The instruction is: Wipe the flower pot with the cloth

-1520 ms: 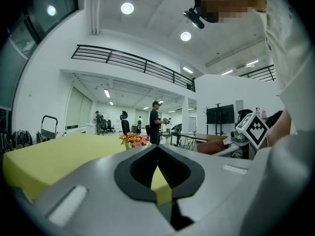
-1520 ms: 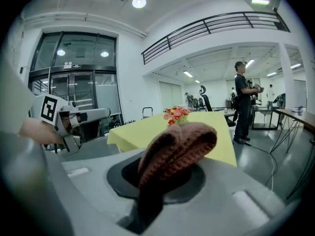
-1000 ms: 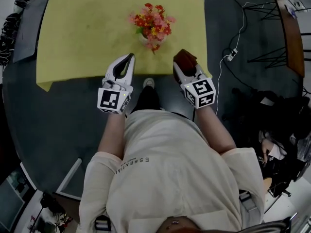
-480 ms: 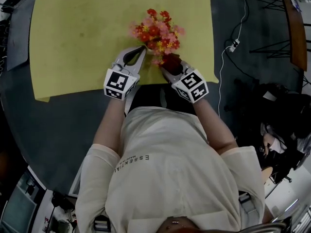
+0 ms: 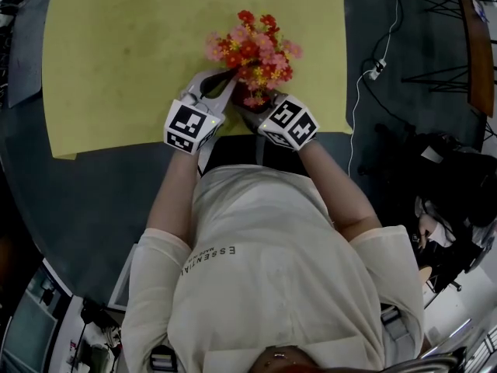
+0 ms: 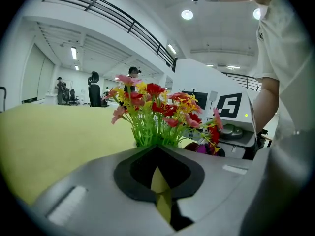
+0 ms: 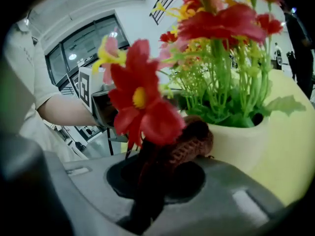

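Here's the pot, cream-coloured, sitting just ahead of the right gripper and a touch to the right of its jaws. It's packed with green stems carrying flowers in red, pink and yellow. One big red bloom hangs right over the jaws in the right gripper view.

The right gripper has its jaws clamped on a dark red cloth. The bunched end pokes out past the tips and looks to be touching the pot's wall, just below the rim.

The left gripper sits on the other side of the bouquet. Its jaws are closed tip to tip with nothing in them, and only the yellow table shows through the gap behind the tips.

From the head view both grippers crowd in at the near side of the flowers, tips close together. The blooms cover the pot completely there, and the cloth is only a dark patch.

The left gripper view misses the pot too, since its own jaws block it and only stems rise above them. It does catch the right gripper's marker cube just off to the right.

The right gripper view alone shows the pot's wall and rim, plus the other cube and a forearm to the left.
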Available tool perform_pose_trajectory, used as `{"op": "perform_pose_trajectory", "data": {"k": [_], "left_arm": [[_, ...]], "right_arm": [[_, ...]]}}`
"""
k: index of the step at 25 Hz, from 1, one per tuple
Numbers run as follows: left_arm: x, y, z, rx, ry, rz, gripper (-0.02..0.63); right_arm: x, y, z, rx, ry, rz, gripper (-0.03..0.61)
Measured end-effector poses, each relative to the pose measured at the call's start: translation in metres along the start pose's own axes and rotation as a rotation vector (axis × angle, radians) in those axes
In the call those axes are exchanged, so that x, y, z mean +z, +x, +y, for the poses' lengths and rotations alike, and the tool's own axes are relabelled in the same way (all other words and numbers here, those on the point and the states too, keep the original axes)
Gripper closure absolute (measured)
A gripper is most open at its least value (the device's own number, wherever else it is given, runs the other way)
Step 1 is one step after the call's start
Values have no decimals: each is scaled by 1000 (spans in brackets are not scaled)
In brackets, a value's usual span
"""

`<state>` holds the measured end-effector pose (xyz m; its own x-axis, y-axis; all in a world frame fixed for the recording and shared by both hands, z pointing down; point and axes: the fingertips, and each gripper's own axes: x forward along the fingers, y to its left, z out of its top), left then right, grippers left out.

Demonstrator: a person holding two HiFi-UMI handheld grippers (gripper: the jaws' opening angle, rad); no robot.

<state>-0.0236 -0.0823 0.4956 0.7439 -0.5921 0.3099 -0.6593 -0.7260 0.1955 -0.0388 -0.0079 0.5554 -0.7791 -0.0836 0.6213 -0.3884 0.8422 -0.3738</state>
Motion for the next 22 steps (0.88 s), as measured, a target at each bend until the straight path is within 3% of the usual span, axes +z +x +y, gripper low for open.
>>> {"op": "perform_pose_trajectory", "data": {"k": [6,17,22], "left_arm": [[3,-2,-1,-11,54,14,602],[0,-3,-4,-19,3,13,602],[0,-3,-2,-11,-34,4,602]], "right_arm": [[-5,-16,-14,-28,93,-17,529],[-26,-78,-91,-254,297,-63,529],[-23,-94,-121,-298,337,-84,529]]}}
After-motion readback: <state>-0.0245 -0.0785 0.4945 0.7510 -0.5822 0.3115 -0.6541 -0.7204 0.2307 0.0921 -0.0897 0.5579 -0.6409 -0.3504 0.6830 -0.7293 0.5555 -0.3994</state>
